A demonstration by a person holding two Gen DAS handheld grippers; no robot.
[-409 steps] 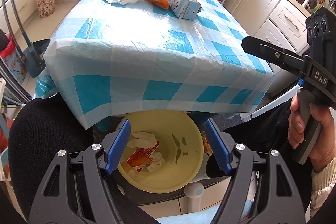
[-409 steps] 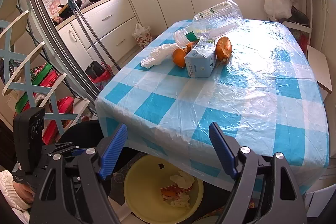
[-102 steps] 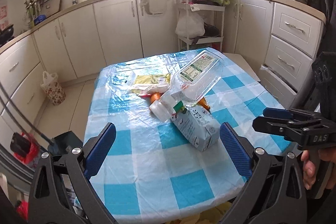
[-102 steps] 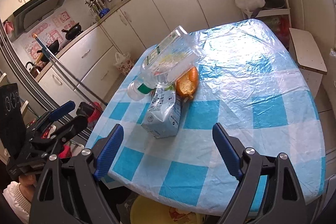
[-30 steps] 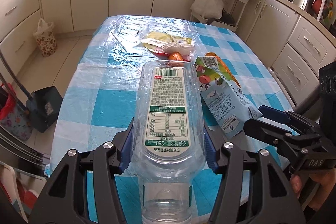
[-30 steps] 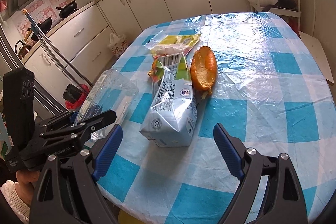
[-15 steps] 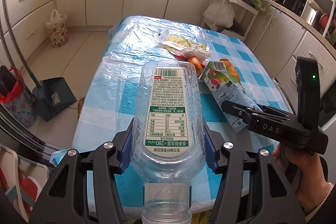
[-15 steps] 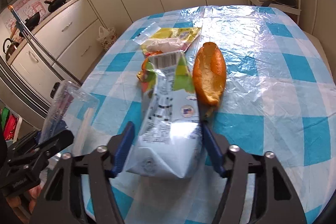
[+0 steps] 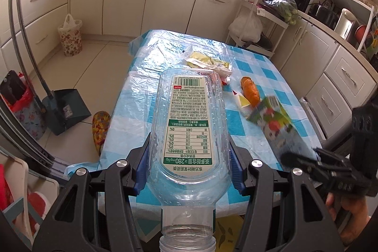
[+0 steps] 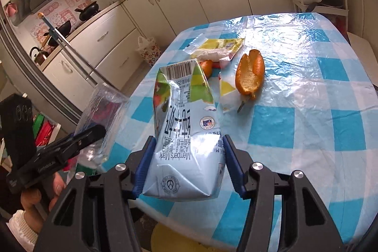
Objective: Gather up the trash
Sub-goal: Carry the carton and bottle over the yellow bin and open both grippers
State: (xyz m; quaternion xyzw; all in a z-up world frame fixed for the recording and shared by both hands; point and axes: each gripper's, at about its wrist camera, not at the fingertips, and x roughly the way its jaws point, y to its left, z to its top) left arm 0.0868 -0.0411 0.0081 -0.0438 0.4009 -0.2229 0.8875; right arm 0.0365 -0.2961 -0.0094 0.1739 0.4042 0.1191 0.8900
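Trash lies on the table [image 10: 307, 77] at frame centre. The left tool [image 9: 189, 167] clamps a clear bottle [image 9: 190, 124], lower centre. The right tool [image 10: 186, 164] clamps a carton [image 10: 186, 134]. Beyond sit an orange peel [image 10: 250, 74] and a yellow wrapper [image 10: 219, 45].

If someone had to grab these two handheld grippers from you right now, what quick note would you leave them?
Left gripper: shut on the clear plastic bottle, neck toward the camera.
Right gripper: shut on the milk carton, lifted at the table's near edge.
Yellow bin sits below that edge; both items are not yet dropped in.
Left on the checked table: orange peel, yellow wrapper, a small white-and-yellow scrap and a smaller orange piece.
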